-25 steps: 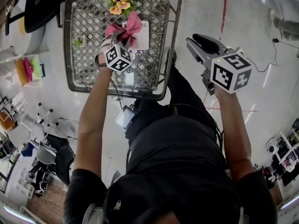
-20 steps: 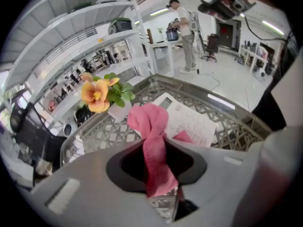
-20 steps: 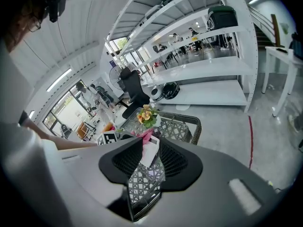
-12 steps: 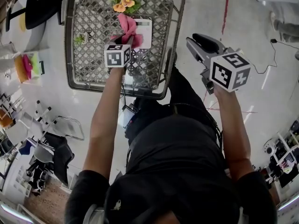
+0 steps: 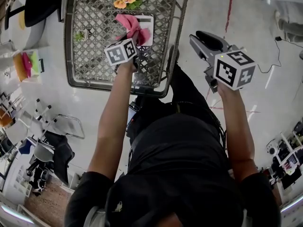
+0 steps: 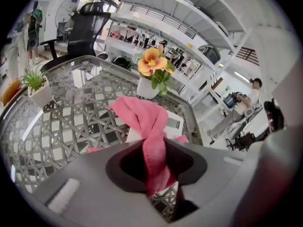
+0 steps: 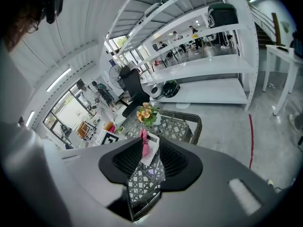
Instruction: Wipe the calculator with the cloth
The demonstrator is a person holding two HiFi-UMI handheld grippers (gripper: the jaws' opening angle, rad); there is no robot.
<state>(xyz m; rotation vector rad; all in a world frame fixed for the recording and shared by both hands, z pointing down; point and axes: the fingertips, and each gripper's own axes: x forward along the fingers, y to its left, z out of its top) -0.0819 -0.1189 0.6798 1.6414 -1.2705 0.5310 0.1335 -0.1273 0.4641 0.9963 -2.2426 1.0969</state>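
L gripper (image 6: 156, 174) jaws clamped on pink cloth (image 6: 142, 117) over calculator (image 6: 174, 123) on table (image 6: 71, 122); R gripper (image 7: 150, 167) jaws apart, empty.

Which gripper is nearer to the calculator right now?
Left. The left gripper, shut on the pink cloth, is right at the calculator on the woven table. The right gripper is open, off past the table's right edge.
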